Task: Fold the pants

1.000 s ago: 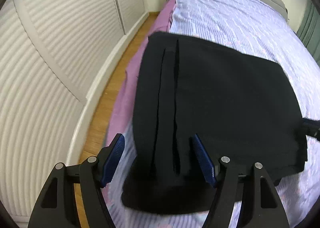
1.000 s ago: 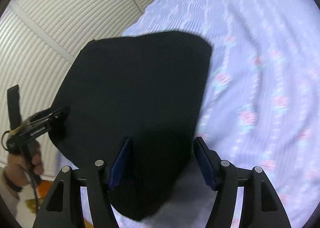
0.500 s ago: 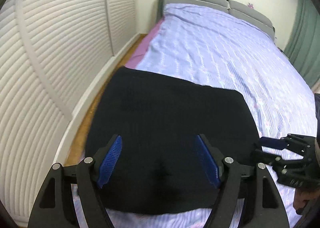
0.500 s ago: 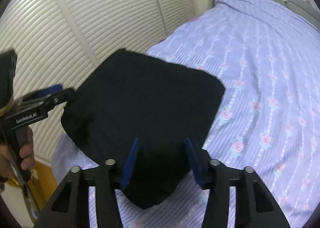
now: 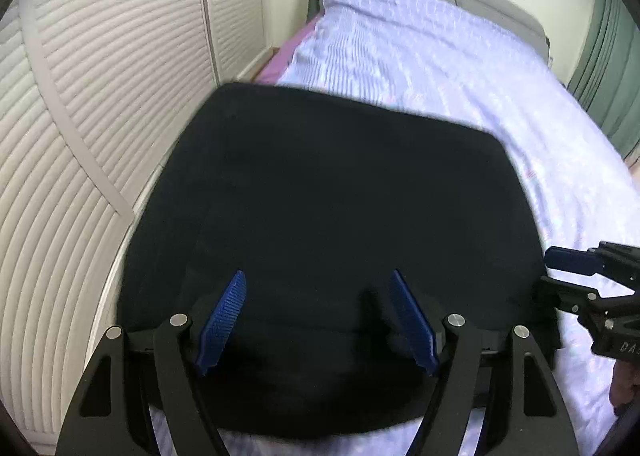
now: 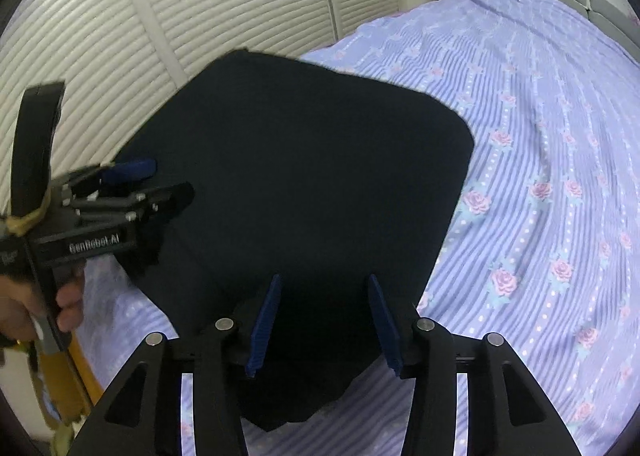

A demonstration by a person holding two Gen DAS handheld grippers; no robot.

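Now black pants (image 5: 328, 191) folded at bed (image 5: 460, 67) near-left corner: soft, floppy; pinch near hem corners. Left tongs (image 5: 316, 322) and right tongs (image 6: 324, 324) both released.

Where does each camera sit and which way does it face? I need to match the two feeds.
Left wrist: on the left gripper, angled down over black pants toward the headboard; own fingers, right gripper at right edge.
Right wrist: on the right gripper, angled down over the pants' right side; own fingers, left gripper, a hand.
Shared: pants, bedspread, louvred doors.
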